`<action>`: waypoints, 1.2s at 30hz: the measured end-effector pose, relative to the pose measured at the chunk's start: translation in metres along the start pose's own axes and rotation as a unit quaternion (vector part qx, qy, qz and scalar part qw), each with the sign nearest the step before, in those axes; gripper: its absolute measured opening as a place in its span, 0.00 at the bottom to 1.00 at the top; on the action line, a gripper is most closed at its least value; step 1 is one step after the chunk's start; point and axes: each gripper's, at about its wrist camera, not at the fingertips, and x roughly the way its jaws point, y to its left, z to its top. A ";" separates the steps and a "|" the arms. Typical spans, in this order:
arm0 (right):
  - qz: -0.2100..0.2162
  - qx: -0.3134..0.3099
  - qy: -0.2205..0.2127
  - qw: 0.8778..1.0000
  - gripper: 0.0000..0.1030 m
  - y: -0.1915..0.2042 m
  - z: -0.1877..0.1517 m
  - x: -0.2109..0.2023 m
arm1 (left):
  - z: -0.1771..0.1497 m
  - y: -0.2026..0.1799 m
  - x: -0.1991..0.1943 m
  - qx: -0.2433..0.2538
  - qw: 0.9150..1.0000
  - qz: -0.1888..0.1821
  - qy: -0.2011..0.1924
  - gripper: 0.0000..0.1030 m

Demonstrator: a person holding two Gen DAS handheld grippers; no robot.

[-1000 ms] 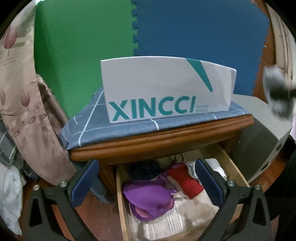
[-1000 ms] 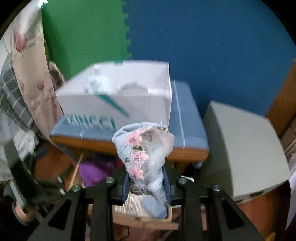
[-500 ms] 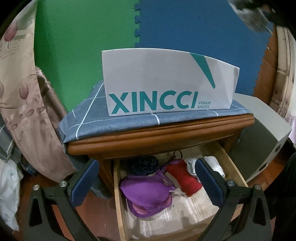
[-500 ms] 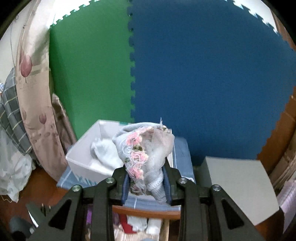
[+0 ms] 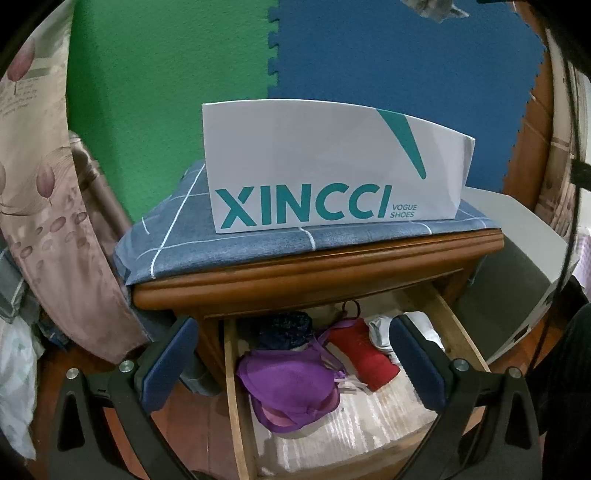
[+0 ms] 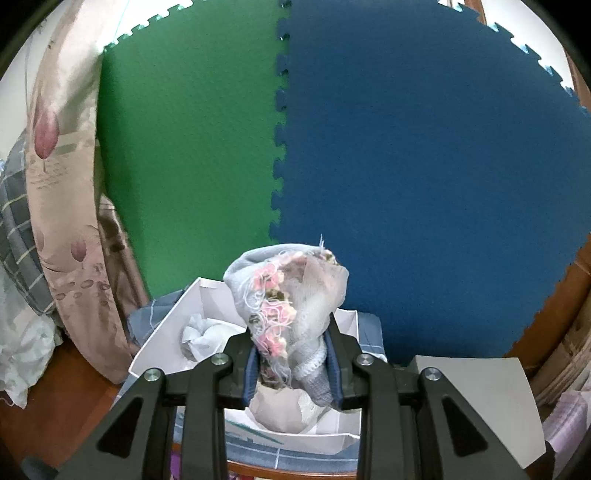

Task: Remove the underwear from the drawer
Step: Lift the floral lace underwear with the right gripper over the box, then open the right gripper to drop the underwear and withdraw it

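My right gripper (image 6: 291,365) is shut on a grey lace underwear (image 6: 286,299) with pink flowers, held up above the open white shoe box (image 6: 166,325). A pale bundled garment (image 6: 201,334) lies inside that box. In the left wrist view the held underwear (image 5: 428,7) shows at the top edge. My left gripper (image 5: 295,365) hangs open over the open wooden drawer (image 5: 232,387), holding nothing. The drawer holds a purple bra (image 5: 291,387), a dark navy piece (image 5: 284,328), a red piece (image 5: 365,354) and white pieces (image 5: 384,330).
The white shoe box (image 5: 332,166) stands on a blue checked cloth (image 5: 221,243) atop the wooden nightstand (image 5: 317,269). A grey box (image 5: 524,266) sits to the right, a beige curtain (image 5: 44,206) to the left. Green and blue foam mats (image 6: 424,166) cover the wall.
My right gripper has risen with the lace underwear from in front of the drawer to above the shoe box. The left gripper has stayed in place.
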 end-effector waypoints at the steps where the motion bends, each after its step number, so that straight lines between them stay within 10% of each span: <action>1: -0.001 0.003 0.005 1.000 0.29 -0.001 0.001 0.006 | 0.000 0.000 0.000 -0.001 1.000 0.000 0.000 0.99; 36: -0.011 0.068 0.183 0.981 0.30 -0.042 -0.082 0.195 | -0.001 0.002 0.019 -0.034 0.998 -0.025 0.039 0.99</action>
